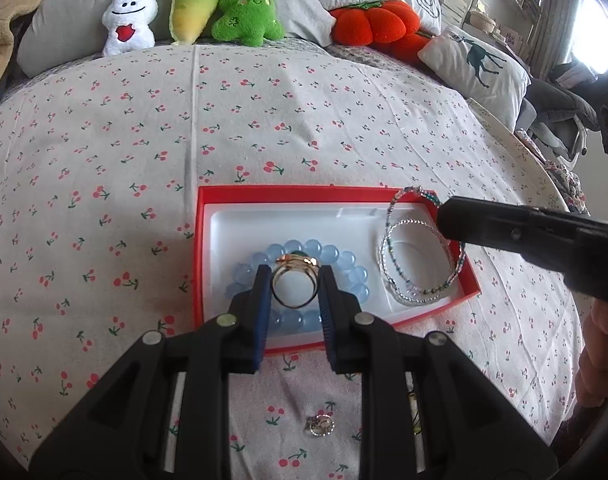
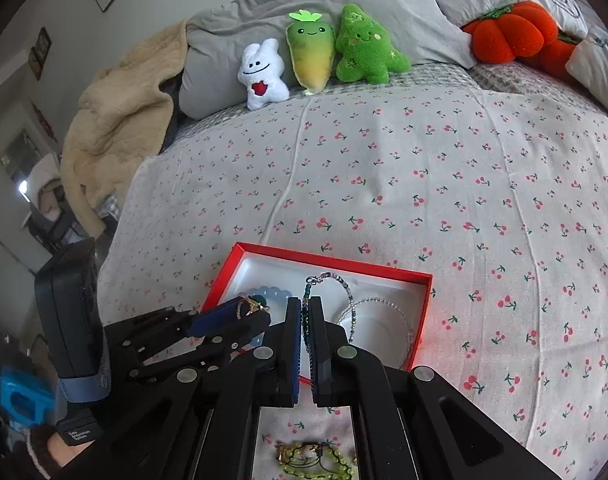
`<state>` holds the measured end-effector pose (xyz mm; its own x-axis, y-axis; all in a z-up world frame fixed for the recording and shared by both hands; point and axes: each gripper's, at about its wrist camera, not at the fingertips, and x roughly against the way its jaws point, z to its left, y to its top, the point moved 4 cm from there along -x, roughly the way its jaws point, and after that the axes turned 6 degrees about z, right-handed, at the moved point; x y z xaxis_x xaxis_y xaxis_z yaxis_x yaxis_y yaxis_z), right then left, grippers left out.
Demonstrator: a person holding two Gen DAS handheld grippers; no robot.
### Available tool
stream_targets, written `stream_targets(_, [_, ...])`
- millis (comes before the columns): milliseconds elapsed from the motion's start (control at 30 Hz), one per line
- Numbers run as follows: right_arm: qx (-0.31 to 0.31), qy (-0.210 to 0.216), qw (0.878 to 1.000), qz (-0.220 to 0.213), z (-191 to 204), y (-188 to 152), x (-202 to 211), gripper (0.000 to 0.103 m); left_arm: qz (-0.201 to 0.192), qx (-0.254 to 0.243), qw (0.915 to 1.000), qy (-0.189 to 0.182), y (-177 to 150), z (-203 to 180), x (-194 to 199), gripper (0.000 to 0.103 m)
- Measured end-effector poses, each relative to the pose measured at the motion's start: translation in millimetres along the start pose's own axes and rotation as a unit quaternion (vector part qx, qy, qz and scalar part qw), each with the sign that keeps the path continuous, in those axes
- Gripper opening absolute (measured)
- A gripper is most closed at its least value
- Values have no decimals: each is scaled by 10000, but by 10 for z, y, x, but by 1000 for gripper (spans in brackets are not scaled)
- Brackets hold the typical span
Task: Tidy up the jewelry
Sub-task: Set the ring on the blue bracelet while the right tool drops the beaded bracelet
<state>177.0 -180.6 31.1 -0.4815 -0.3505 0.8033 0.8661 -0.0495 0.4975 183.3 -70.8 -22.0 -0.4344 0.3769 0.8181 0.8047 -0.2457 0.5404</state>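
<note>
On the cherry-print bedspread (image 1: 103, 140) a red box (image 1: 287, 193) with a white moulded liner (image 1: 263, 228) serves as the place where the jewelry is gathered. The left tongs (image 1: 293, 284) are clenched on a gold ring (image 1: 292, 280), gripping its band from both sides so the hoop stands upright and its green-stoned top faces away; they hold it directly over the pale blue bead bracelet (image 1: 344, 258) that already lies in the left part of the liner, which suggests the ring is meant to be set down inside or beside that circle. The right tongs (image 2: 306, 314) are closed on a thin beaded chain (image 2: 350, 290), pinching it near the clasp end so the rest loops loosely down into the right-hand compartment, where its sparkling coils (image 1: 420, 268) rest against the box wall; holding one end high probably keeps the strand from tangling as it is laid in. The two tools work side by side over the box, close but not touching. Nearer the person, outside the box, a small silver piece (image 1: 322, 426) and a tangle of green beads (image 2: 320, 460) lie on the bedspread, apparently waiting to be sorted. Plush toys (image 2: 310, 54) line the pillows well beyond.
</note>
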Motion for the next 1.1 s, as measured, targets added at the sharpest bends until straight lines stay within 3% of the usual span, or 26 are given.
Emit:
stream_targets(233, [-33,-564,9983,127,-239,-14,-118,3,12,8,10000,10,24,-5,-43,25])
stream_targets(433, [-189,-713,9971,205,-441,-26,-186,5,1,41,10000,-16,40,-32,-7,28])
stream_targets(500, [-172,-665,9974,210,-436,-34,-183,5,-47,55,10000,-38,50,-48,32,39])
stream_targets(667, [-160,-676,9972,281,-397,-40,-150,14,-106,127,9999,-28,23,-75,179,52])
stream_targets(800, [-98,-725,9968,319,-354,-112,-73,15,-80,158,9996,235,-95,-80,344,73])
stream_targets(900, [-35,-765,9965,341,-319,-199,12,15,85,285,9989,356,-225,-52,437,79])
stream_targets(1100, [6,-780,9962,386,-261,-390,177,21,485,533,9959,555,-527,-16,557,83])
